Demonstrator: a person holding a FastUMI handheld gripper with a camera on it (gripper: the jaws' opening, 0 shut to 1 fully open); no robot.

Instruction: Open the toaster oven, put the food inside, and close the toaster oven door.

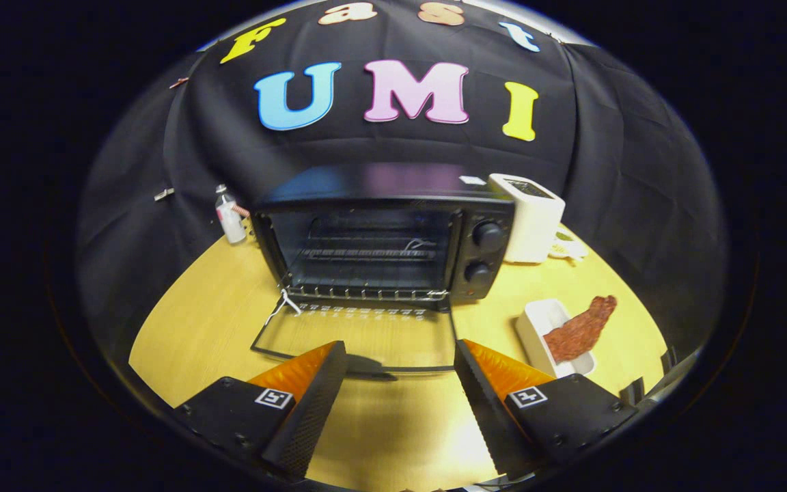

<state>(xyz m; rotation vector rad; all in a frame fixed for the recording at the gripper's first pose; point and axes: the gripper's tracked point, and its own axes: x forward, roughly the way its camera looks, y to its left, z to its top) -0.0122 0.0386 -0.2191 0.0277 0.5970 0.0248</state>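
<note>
Spread and empty, my gripper [400, 383] waits before the oven door [359, 338], already lying open; the food [581, 328] in its tray [537, 328] must go inside.

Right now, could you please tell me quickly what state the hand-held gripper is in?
Hand-held gripper: open, fingers spread and holding nothing, just short of the front edge of the lowered toaster oven door.

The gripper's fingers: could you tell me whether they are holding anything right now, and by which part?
Nothing is held. The gripper is open, its fingers apart just short of the lowered toaster oven door.
</note>
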